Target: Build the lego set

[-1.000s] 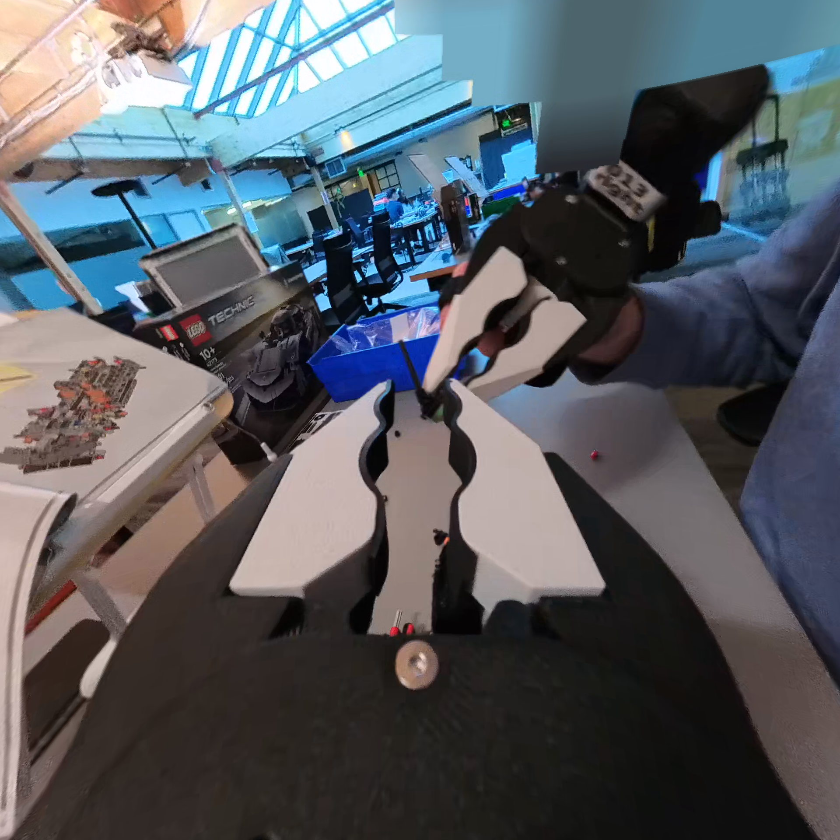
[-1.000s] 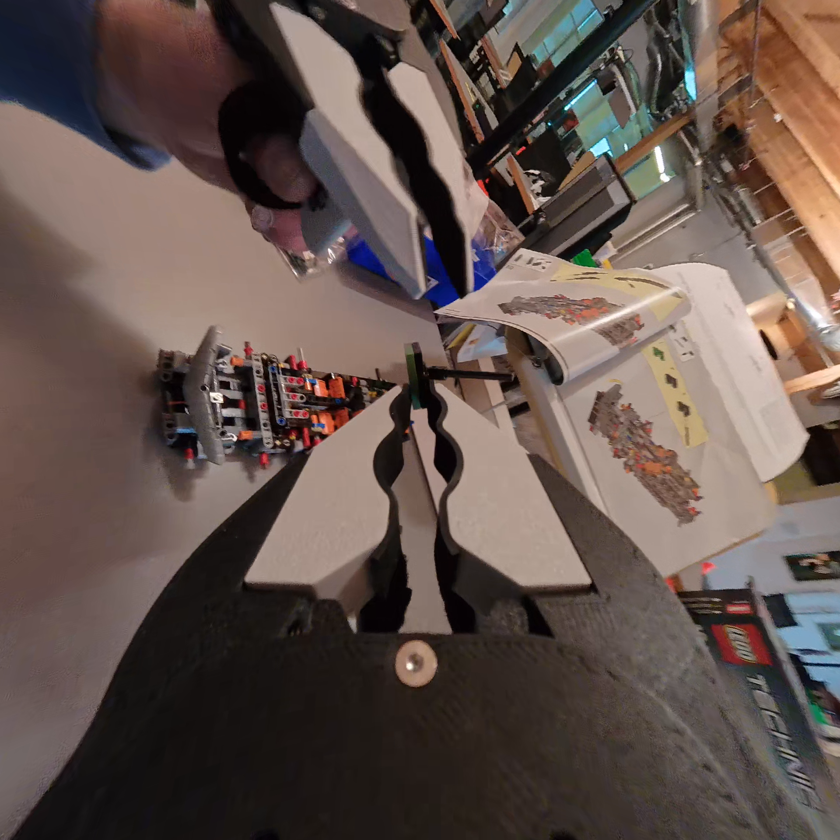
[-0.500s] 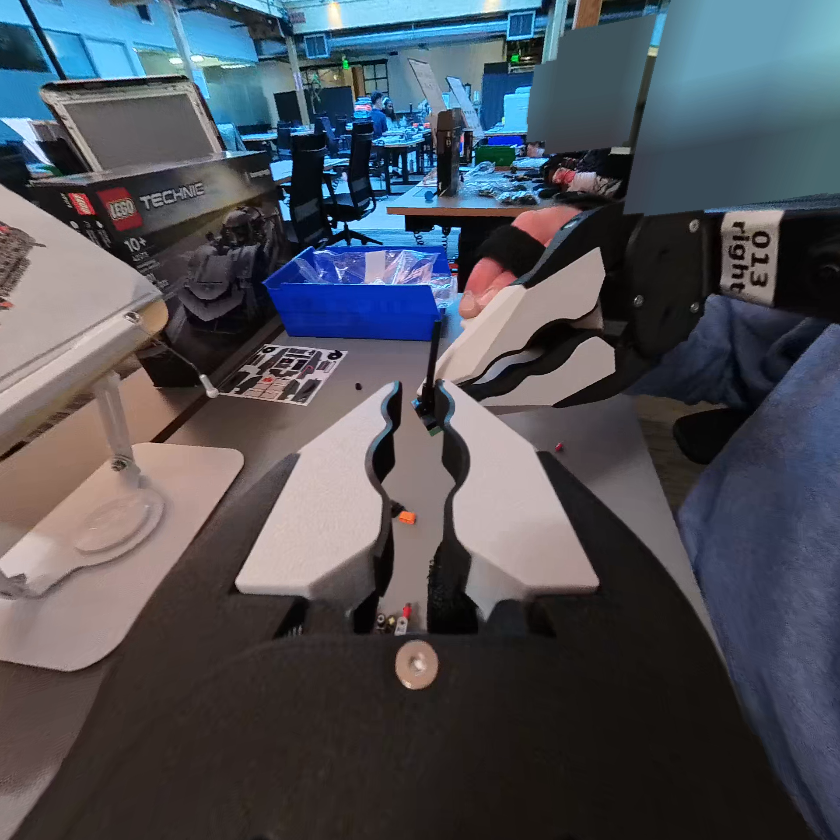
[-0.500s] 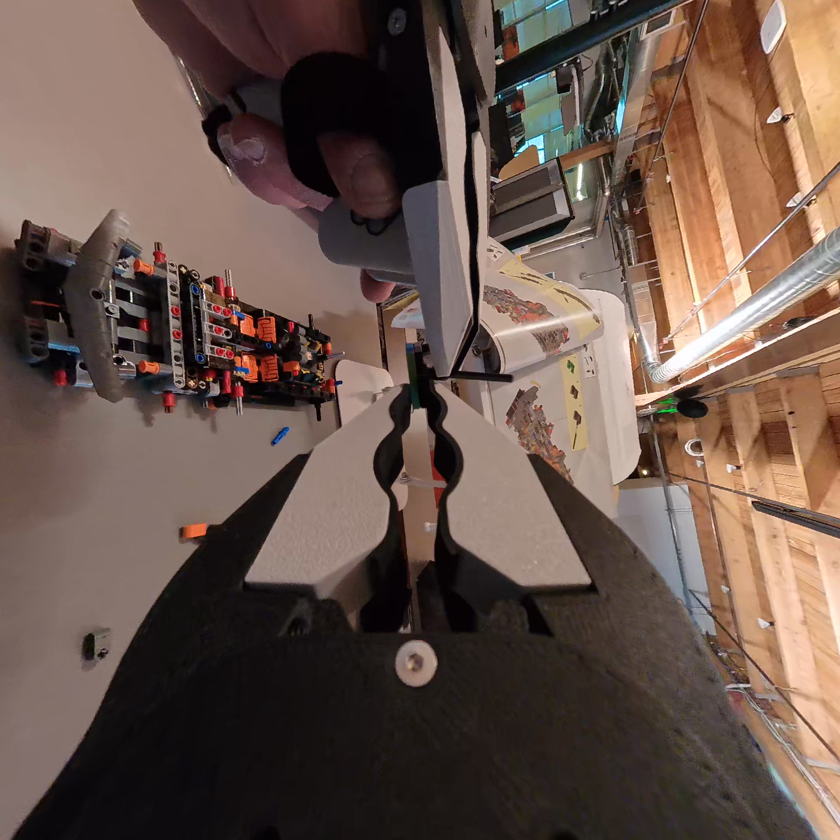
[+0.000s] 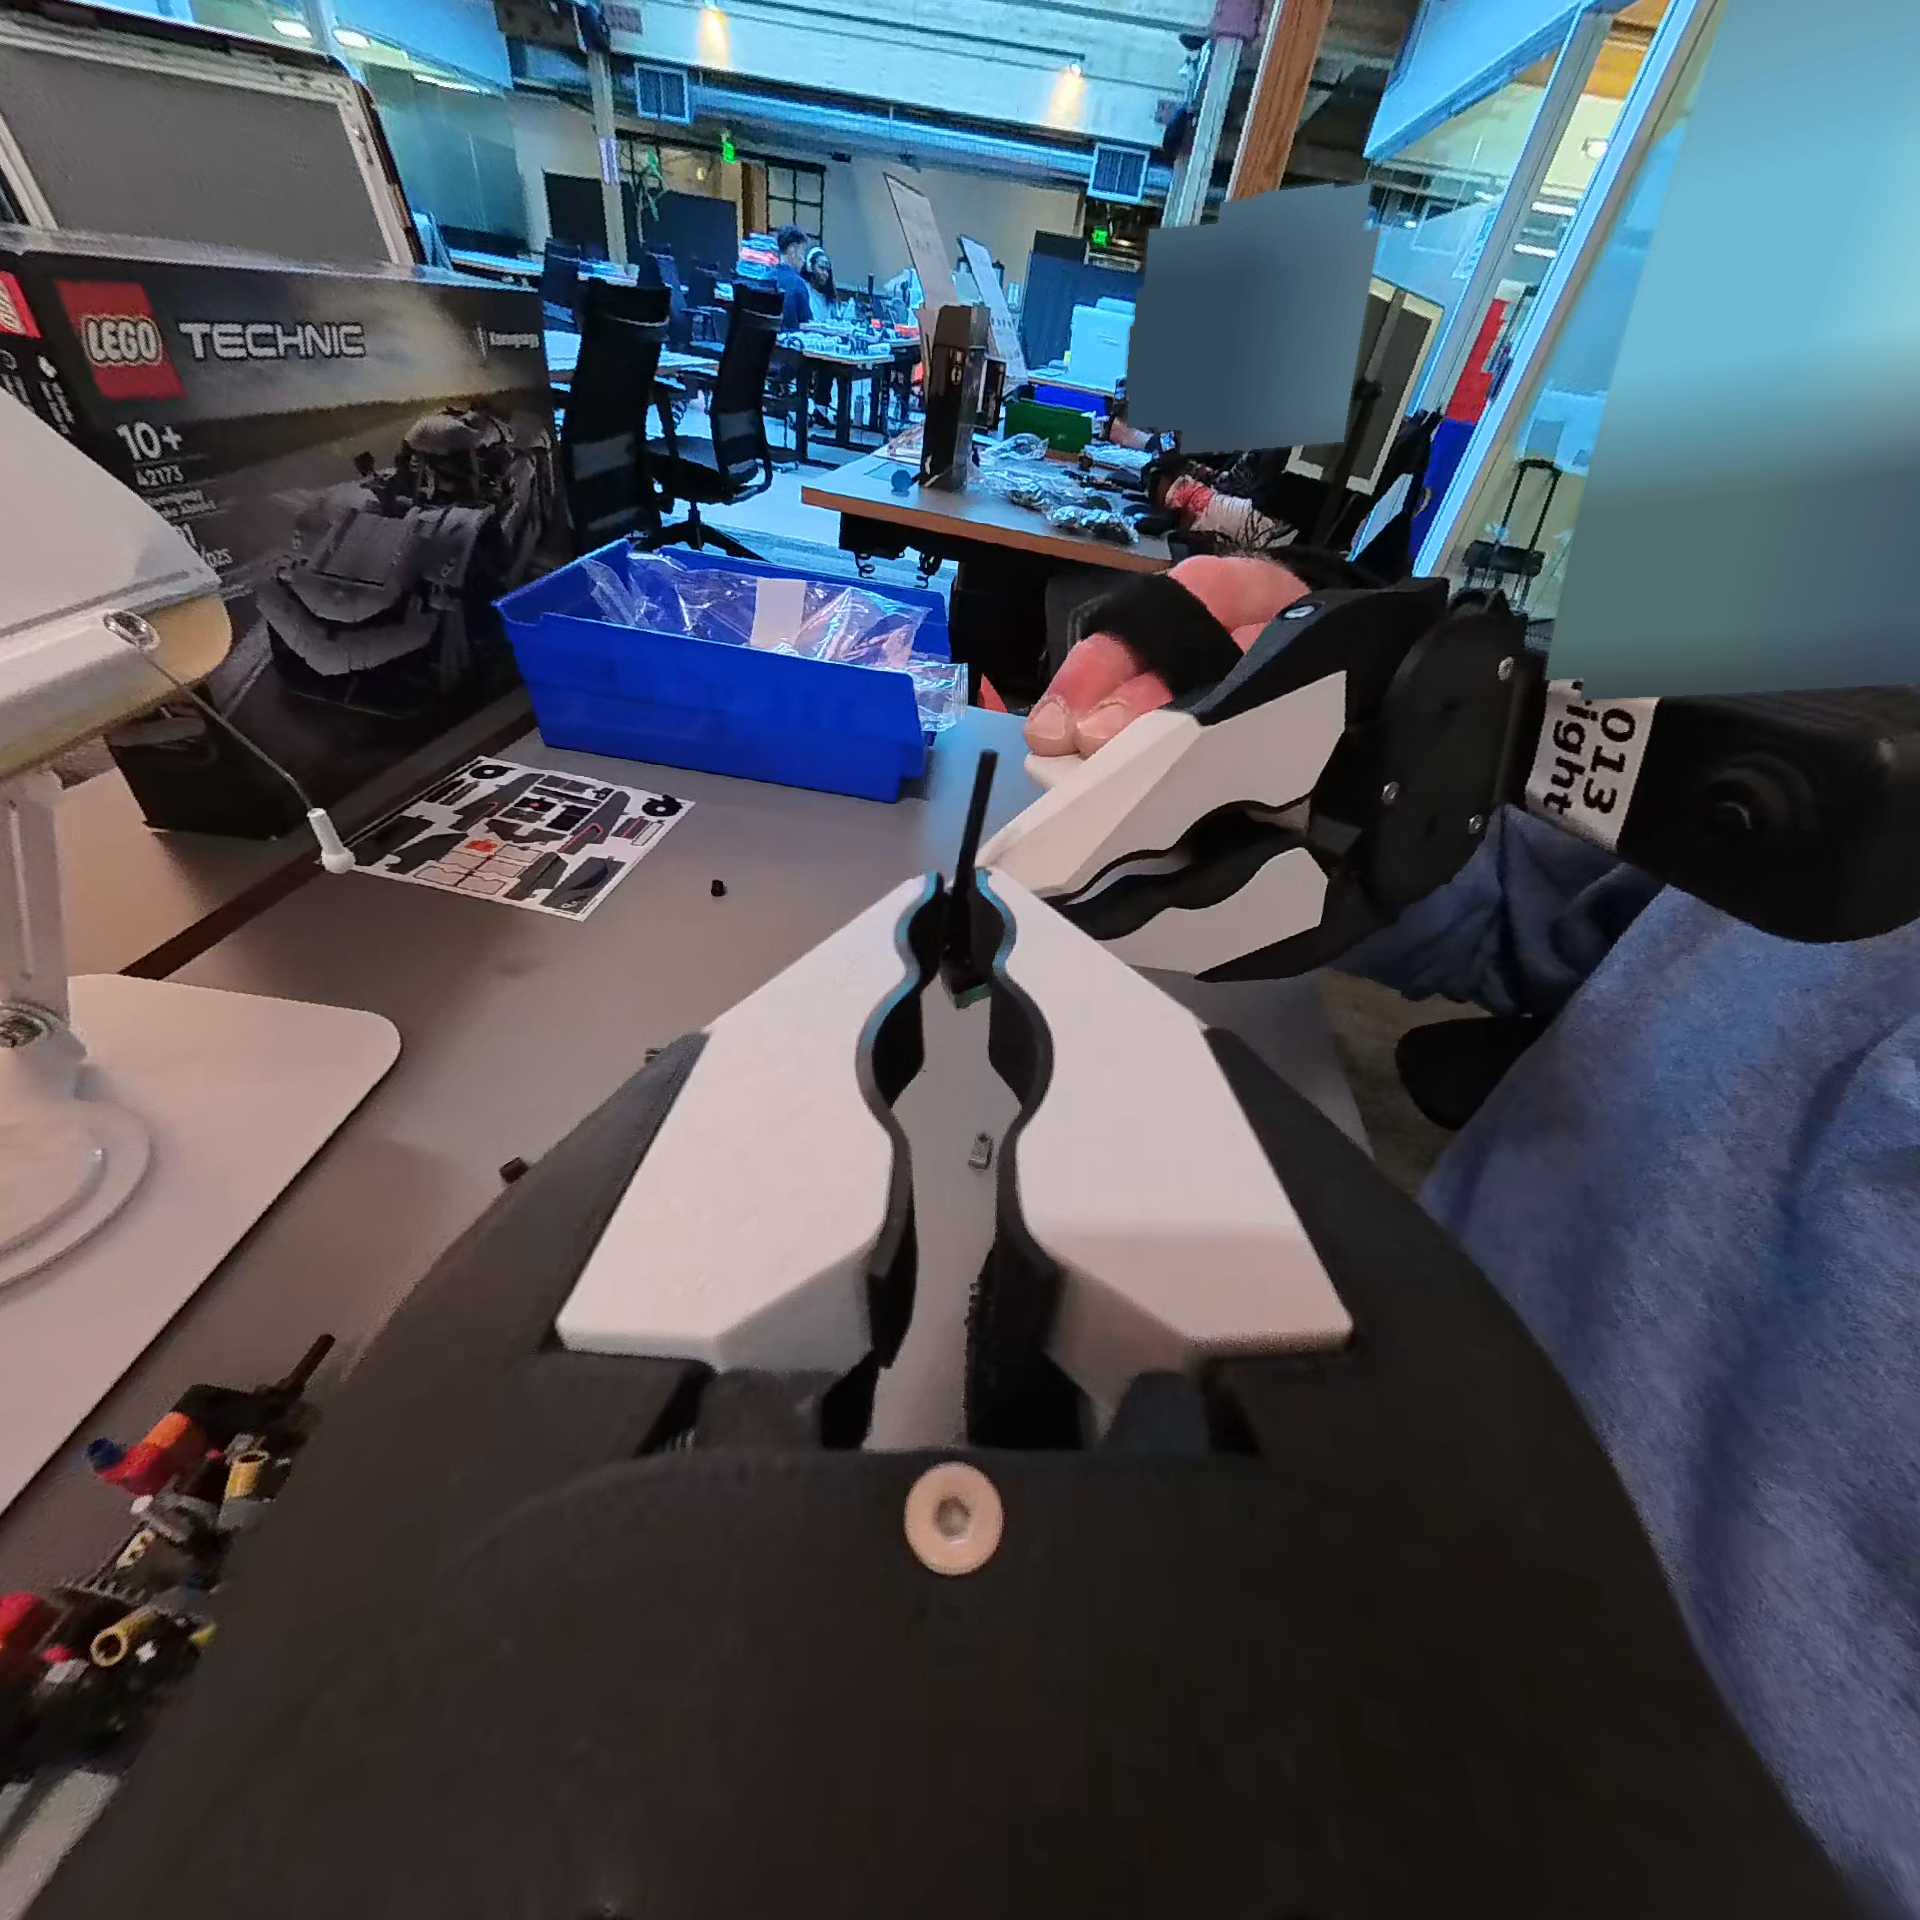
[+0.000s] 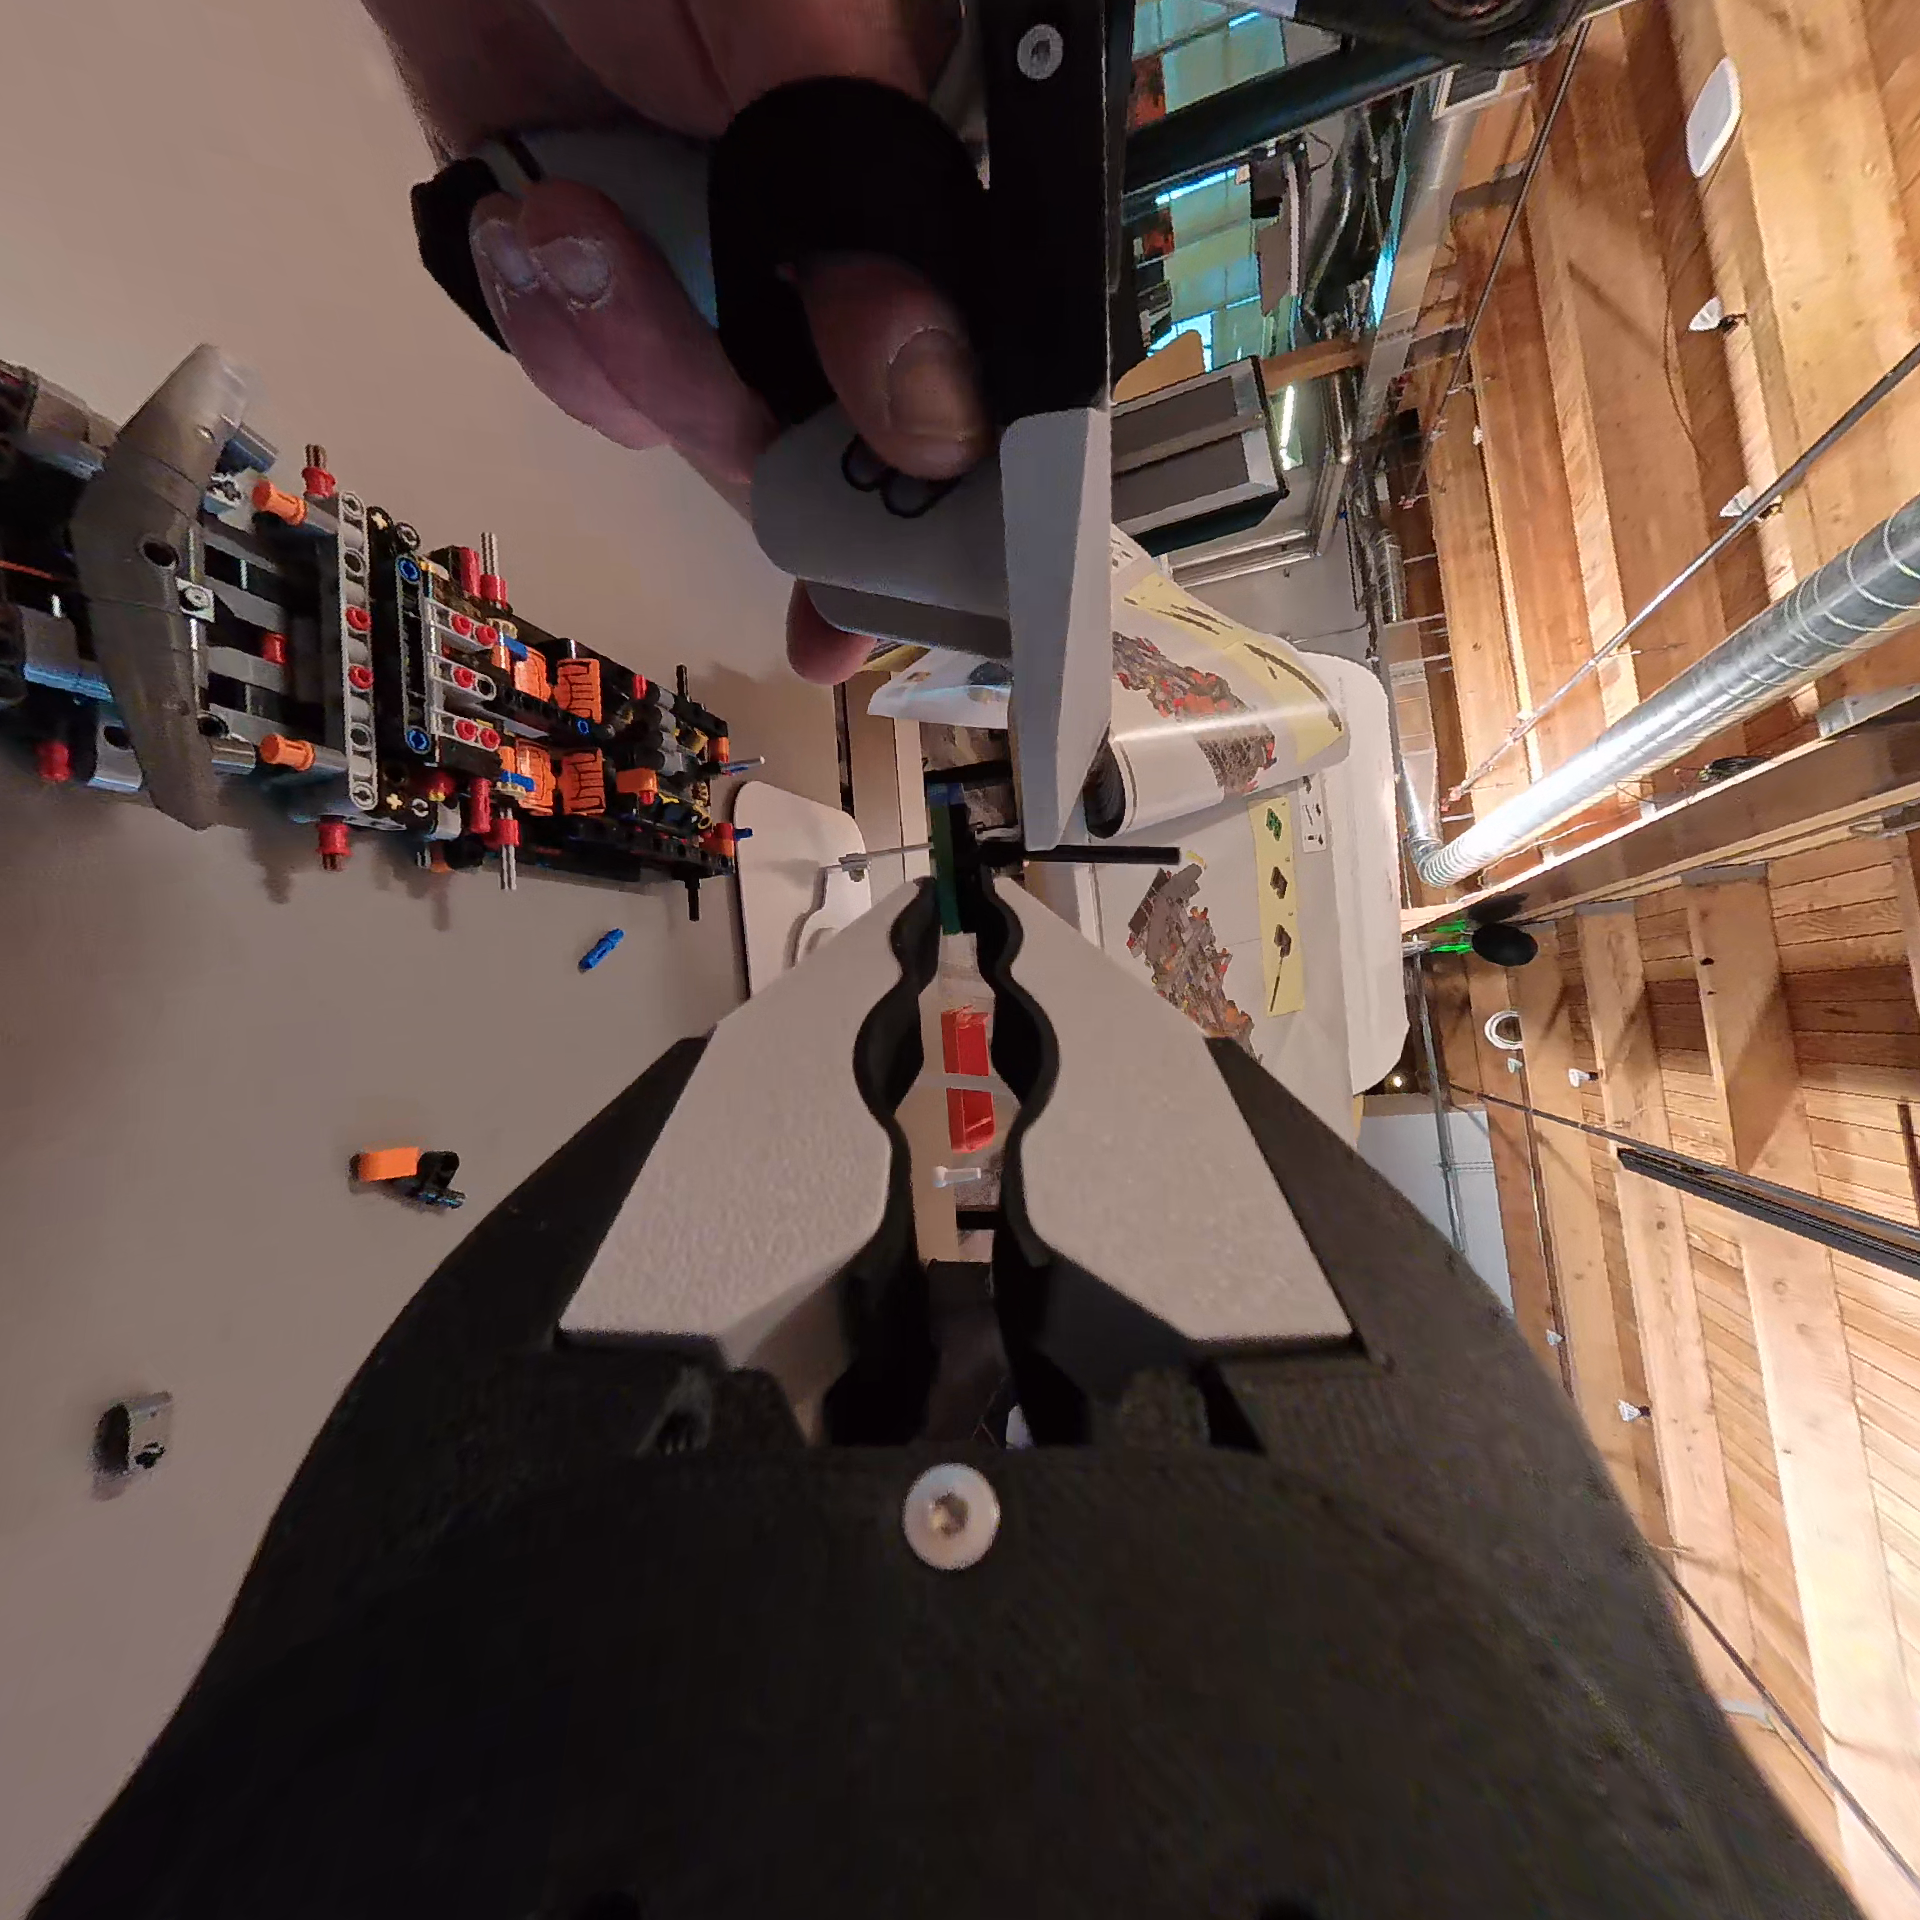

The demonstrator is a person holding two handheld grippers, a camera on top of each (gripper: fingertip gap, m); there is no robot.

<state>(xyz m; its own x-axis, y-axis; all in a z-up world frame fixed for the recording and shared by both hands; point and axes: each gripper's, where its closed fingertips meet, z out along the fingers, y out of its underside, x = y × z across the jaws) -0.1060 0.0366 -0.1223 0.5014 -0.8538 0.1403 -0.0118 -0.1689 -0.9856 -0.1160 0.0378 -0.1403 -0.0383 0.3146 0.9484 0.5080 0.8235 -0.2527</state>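
Seen from the left wrist view, landmark: the black axle (image 5: 971,831). Left of it, far off, set box (image 5: 291,416), sticker sheet (image 5: 520,836), blue bin (image 5: 717,686); low and left, partly built model (image 5: 125,1558). Left gripper (image 5: 961,904) pinching the axle near its lower end, green gear (image 6: 948,873) at the bottom. Right of it, touching, right gripper (image 6: 961,899) closed on that gear. Risk, likely: axle tilting or gear slipping off through sideways pull.
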